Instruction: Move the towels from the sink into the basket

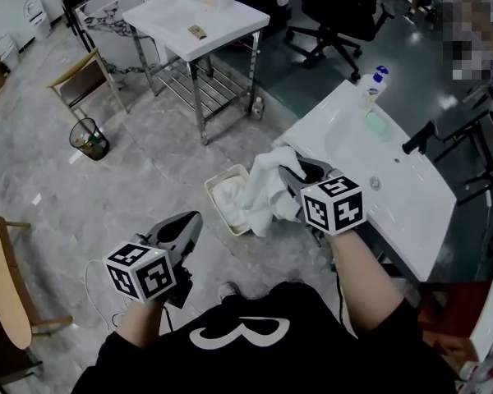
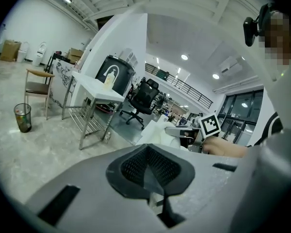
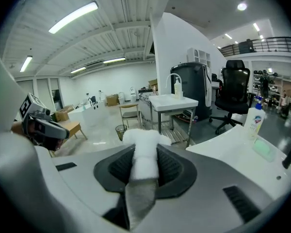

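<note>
My right gripper (image 1: 289,172) is shut on a white towel (image 1: 267,189), which hangs in a bunch beside the sink's left edge. In the right gripper view the towel (image 3: 144,149) is pinched between the dark pads. The white sink (image 1: 370,167) stands on the right. On the floor below the towel sits a small cream basket (image 1: 216,185) with another white towel (image 1: 230,197) lying in it. My left gripper (image 1: 193,218) is held low over the floor, left of the basket, shut and empty. In the left gripper view its jaws (image 2: 149,165) meet with nothing between them.
On the sink's far end are a soap bottle (image 1: 376,80), a green soap bar (image 1: 378,124) and a black faucet (image 1: 419,136). A white metal-legged table (image 1: 205,19), a wire waste bin (image 1: 89,138), a wooden chair (image 1: 78,72) and an office chair (image 1: 345,11) stand farther off.
</note>
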Motion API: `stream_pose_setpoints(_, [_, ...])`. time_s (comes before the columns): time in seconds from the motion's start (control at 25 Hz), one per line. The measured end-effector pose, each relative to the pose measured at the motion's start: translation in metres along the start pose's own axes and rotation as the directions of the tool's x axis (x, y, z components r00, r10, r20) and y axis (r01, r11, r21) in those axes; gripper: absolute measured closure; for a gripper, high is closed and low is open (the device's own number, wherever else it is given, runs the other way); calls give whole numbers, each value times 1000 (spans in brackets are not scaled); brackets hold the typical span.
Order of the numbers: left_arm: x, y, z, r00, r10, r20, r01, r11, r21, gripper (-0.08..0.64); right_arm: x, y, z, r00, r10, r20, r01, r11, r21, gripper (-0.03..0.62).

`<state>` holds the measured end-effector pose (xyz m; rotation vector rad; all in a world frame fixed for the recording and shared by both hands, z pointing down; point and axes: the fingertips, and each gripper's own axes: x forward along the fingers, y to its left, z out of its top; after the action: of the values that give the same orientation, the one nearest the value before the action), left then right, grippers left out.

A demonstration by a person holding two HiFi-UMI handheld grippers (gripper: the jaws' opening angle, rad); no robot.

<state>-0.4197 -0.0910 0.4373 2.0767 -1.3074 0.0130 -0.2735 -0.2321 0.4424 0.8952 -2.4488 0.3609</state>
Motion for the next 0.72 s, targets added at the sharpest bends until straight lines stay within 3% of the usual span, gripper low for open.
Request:
stream_pose_setpoints(0.28, [7,55,3,995,94,18,-92,991,-99,554,70,-5,-20,996,51,-78,-51,999,2,491])
stream_pose_setpoints(0.44, [21,65,17,988,155,23,-152,984,-92,554,116,-11,-51,984,107,-145,-97,992,79,491])
stream_pose_setpoints(0.72, [38,84,22,967,250,46,-246,965,-90,554,179,-27,-100,959,185,-214,-160,979,130,491])
